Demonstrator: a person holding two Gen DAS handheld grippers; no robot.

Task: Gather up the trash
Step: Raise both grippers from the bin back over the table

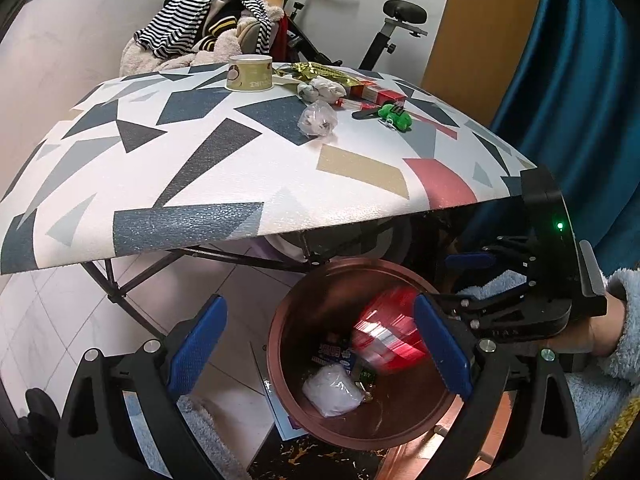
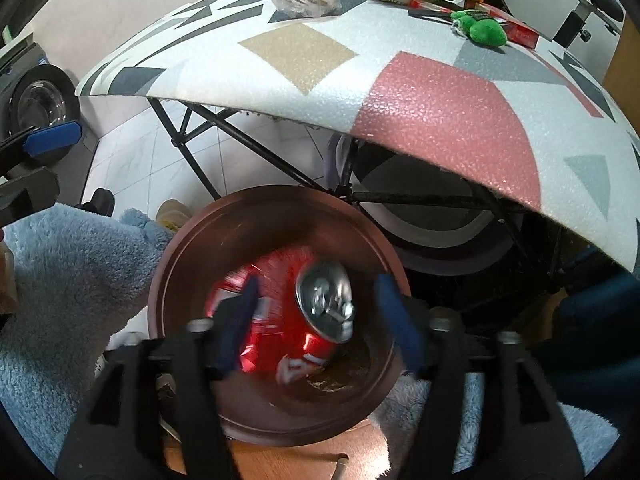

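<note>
Red can (image 2: pixel 288 320) seen blurred inside copper bin (image 2: pixel 176 264), apparently dropped; right hand-held gripper (image 2: pixel 316 320) released, nothing held. Left hand-held gripper (image 1: pixel 320 356) released, empty. Bagged trash (image 1: pixel 318 118) at tabletop (image 1: pixel 224 184) 12 o'clock: to be grasped centrally next.

paper cup (image 1: pixel 249 73) on table: print reads upside down, looks like "YOGURT", also partly in right wrist view. blue packet (image 1: pixel 335 354) in bin: Chinese characters, unreadable. red can (image 2: pixel 288 320): white lettering, too blurred. Nothing else legible.
</note>
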